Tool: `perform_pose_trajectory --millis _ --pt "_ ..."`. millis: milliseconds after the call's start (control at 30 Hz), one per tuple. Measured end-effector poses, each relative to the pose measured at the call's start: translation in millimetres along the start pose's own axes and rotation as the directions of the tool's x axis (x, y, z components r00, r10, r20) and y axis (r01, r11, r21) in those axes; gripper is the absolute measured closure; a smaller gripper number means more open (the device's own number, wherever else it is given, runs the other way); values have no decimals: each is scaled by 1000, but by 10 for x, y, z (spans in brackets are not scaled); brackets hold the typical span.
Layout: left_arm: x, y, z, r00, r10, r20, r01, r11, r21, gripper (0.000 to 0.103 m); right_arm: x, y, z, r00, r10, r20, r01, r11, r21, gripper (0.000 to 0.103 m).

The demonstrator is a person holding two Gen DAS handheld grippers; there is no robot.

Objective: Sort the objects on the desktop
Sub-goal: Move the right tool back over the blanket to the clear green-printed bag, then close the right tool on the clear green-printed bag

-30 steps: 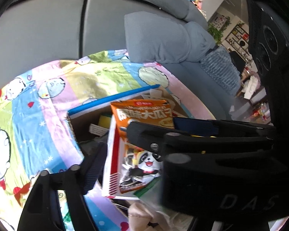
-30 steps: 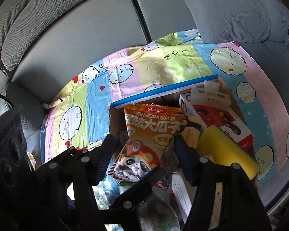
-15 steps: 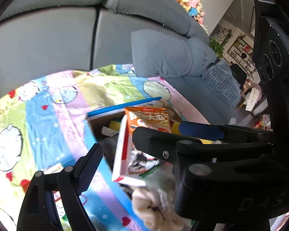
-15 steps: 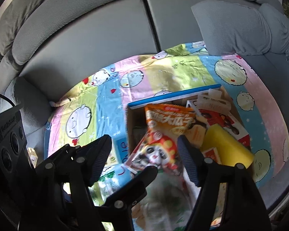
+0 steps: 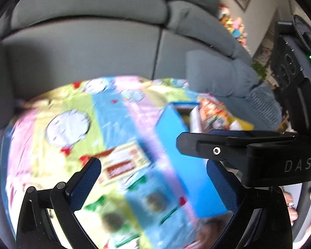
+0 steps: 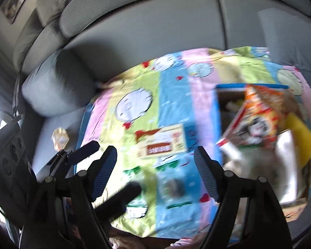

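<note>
— How is the left claw (image 5: 153, 178) held?

— It is spread wide, and nothing is gripped between its blue-padded fingers (image 5: 87, 183). A flat packet (image 5: 124, 161) with a red label is seen lying just beyond the gap, on a patterned cloth (image 5: 72, 108).

— And the right claw (image 6: 155, 173)?

— It is also spread wide and nothing is held in it. The same flat packet (image 6: 162, 144) is seen just past its fingertips, lying on the cloth (image 6: 170, 95). Part of the left claw's frame is seen low at the left edge of the right wrist view, to the left of the packet.

— Where is the box placed?

— An open box (image 6: 257, 128) with a blue rim is set to the right of the packet, on the same cloth. An orange snack bag (image 6: 261, 112) is propped in it, tilted, with a yellow sponge (image 6: 302, 141) to its right. Other things in the box are too blurred to be told apart. In the left wrist view the box's blue side (image 5: 188, 161) is seen to the right of the packet, partly covered by the right claw's black body.

— What is found further out?

— A grey sofa (image 6: 155, 31) is seen behind the cloth. A grey cushion (image 6: 58, 87) is seen far left of the packet, and a small pale wrapper (image 6: 60, 139) lies on the seat just below it.
</note>
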State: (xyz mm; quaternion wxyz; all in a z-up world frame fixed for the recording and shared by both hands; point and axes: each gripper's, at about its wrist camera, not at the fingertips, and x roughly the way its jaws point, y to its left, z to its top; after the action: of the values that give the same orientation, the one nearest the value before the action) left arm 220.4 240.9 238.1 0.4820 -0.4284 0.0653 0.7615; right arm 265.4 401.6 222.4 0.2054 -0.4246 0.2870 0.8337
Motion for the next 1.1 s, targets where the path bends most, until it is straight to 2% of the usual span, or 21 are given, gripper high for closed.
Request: perform_pose_trajectory --millis 233,333,500,633,833,1000,1100 --pt "-57 351 -378 999 24 -34 -27 997 -78 1 415 381 -241 995 31 -95 -36 998 -47 26" --pt "-65 469 -500 998 23 -56 -28 995 -100 1 555 460 -324 990 26 -140 -35 997 -65 26" --pt "-57 587 -688 998 53 -43 -58 991 -117 1 733 487 -426 983 20 -182 -34 997 -73 26" --pt "108 707 -916 995 42 -90 -55 986 -155 2 1014 476 -572 965 44 -257 -61 996 -59 26" --pt "433 961 -1257 985 -5 -172 -44 959 -281 2 1450 417 -772 936 109 -335 -119 993 -9 26" --pt "613 968 -1417 977 -15 -213 -45 961 -273 2 1769 413 -887 915 128 -383 -134 991 11 26" --pt "691 1019 -1483 972 -9 -235 -59 958 -281 2 1866 409 -909 911 130 -392 -136 991 11 26"
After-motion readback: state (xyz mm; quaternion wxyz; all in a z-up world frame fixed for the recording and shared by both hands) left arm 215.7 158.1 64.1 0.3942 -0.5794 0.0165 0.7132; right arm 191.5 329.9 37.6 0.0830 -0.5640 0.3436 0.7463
